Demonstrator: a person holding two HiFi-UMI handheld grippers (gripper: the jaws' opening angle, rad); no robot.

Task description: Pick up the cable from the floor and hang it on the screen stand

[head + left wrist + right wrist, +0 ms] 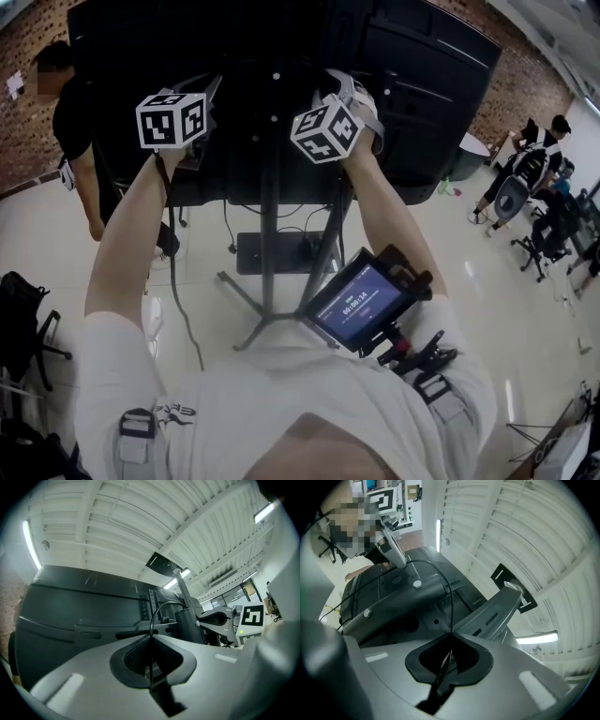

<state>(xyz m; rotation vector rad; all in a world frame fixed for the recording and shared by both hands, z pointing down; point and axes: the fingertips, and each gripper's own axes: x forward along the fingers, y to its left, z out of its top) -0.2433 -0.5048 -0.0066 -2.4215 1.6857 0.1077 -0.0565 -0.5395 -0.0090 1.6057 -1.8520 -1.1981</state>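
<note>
Both grippers are raised against the back of the big black screen (281, 56) on its stand (270, 234). My left gripper (178, 127) is shut on a thin black cable (159, 606), which arches up and right from the jaws (151, 637). My right gripper (330, 124) is also shut on the cable (451, 606); the strand rises from the pinch point (451, 634) and curves left across the screen's back toward the other gripper (391, 545). A loose length of cable (176, 291) hangs from the left gripper toward the floor. A grey stand bracket (490, 613) lies just behind the right jaws.
A person in black (70, 131) stands at the left of the screen. Other people sit at chairs at the right (530, 169). A black chair (23, 319) is at the left, a black box (272, 251) lies on the floor under the stand, and a small display (361, 305) hangs at my chest.
</note>
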